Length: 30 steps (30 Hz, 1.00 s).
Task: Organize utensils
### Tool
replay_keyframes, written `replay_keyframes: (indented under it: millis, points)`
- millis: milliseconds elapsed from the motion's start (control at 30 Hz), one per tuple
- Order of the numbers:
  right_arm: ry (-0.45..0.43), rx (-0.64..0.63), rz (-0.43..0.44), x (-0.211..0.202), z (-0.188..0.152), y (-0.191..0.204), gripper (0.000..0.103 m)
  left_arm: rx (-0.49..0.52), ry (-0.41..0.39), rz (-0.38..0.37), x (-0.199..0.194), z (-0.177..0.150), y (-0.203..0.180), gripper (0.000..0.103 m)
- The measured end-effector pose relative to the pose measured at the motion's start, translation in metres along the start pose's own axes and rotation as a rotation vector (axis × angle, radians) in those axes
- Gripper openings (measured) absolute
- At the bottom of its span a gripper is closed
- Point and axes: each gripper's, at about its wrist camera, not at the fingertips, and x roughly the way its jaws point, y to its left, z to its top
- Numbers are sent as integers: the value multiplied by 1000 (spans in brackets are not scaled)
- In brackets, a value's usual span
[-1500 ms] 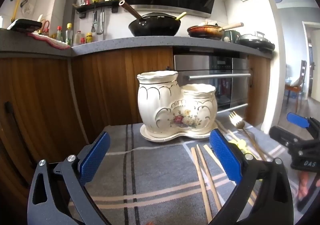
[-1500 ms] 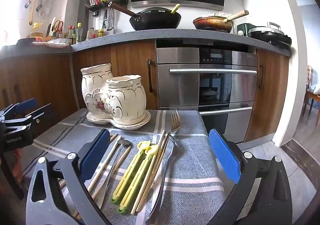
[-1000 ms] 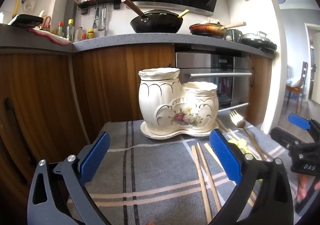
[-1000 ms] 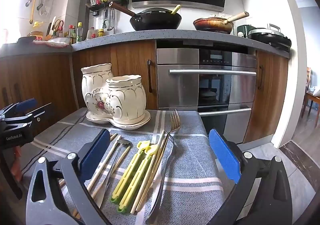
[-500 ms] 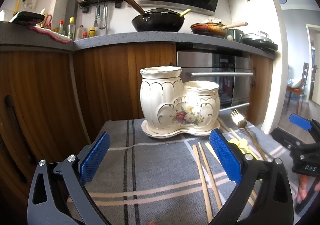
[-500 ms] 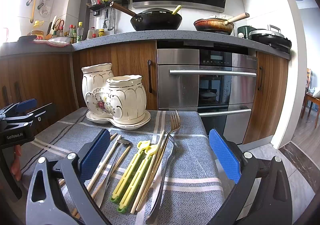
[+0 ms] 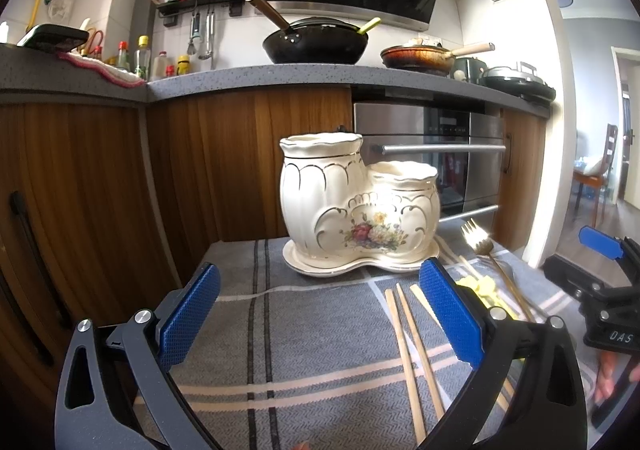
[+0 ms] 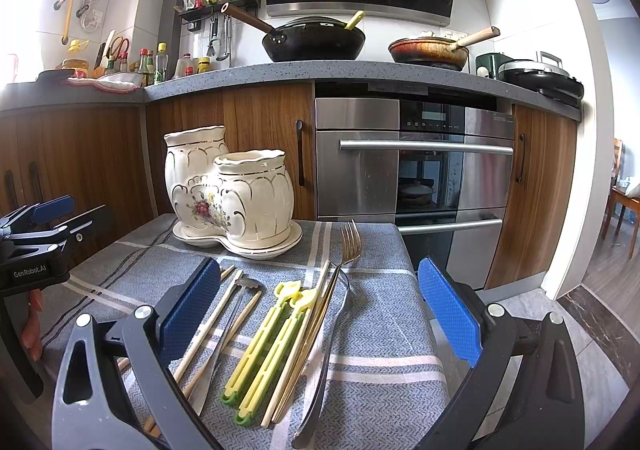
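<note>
A cream ceramic double holder (image 7: 352,213) with a flower print stands on its saucer at the far side of a small cloth-covered table; it also shows in the right wrist view (image 8: 236,189). Utensils lie in a row on the cloth: wooden chopsticks (image 8: 208,326), yellow-green training chopsticks (image 8: 268,346), a gold fork (image 8: 348,246) and a grey-handled utensil (image 8: 224,338). My left gripper (image 7: 320,314) is open and empty, hovering before the holder, with wooden chopsticks (image 7: 412,346) to its right. My right gripper (image 8: 316,314) is open and empty above the utensil row.
The grey striped cloth (image 8: 380,330) covers the table, whose right edge drops to the floor. Wooden cabinets (image 7: 100,189) and a steel oven (image 8: 420,169) stand just behind. Pans sit on the counter above (image 8: 316,37).
The left gripper has drifted slightly, so the holder sits a little further right and higher in its view. The right gripper has barely moved. Both stay open.
</note>
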Motion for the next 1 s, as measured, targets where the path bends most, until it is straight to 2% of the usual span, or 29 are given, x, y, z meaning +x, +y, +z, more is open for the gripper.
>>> replay_keyframes:
  millis: [1000]
  points:
    - [2, 0, 0, 0, -1, 3, 98, 3, 8, -5, 2, -1, -2, 99]
